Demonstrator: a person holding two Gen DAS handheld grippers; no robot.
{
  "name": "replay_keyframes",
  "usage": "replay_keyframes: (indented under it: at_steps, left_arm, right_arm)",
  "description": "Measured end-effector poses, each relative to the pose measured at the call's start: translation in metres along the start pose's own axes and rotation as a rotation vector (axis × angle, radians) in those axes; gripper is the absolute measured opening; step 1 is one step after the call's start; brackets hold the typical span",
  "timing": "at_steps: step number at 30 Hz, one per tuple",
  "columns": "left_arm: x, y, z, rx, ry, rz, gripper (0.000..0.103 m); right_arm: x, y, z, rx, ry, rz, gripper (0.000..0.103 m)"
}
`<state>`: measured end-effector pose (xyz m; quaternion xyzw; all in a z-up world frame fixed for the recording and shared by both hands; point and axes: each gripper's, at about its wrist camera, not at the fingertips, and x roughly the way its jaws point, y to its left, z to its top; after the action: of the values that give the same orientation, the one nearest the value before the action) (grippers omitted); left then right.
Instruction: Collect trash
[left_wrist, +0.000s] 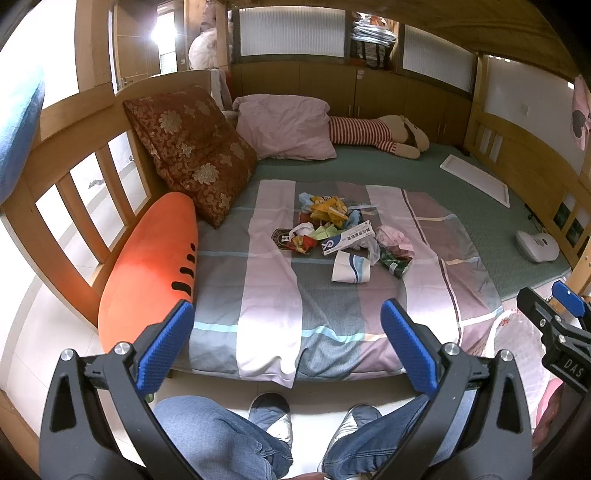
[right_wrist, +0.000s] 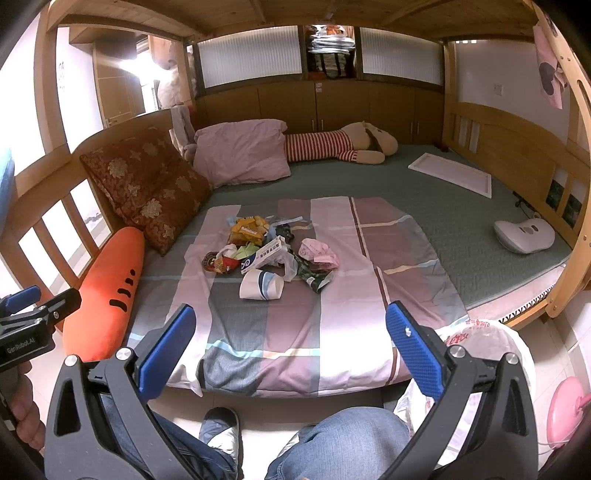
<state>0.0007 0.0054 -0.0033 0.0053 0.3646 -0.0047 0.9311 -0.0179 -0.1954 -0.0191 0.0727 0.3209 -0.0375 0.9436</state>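
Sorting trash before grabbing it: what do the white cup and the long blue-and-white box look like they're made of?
White cup: likely paper, matte, with a squashed mouth. Blue-and-white box: seemingly thin printed cardboard, slightly glossy, with crisp folded edges.

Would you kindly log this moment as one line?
left gripper: open | right gripper: open | trash pile: untouched on bed
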Motion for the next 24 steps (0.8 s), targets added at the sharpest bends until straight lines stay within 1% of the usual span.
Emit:
replay_keyframes:
  at_steps: [24]
  left_arm:
    - [0.0005, 0.0007, -0.0061, 0.005, 0.010, -0.001, 0.100]
  right_arm:
    - [0.0029, -0.0045, -0.0082, 0.000, 0.008, -0.008, 0.100]
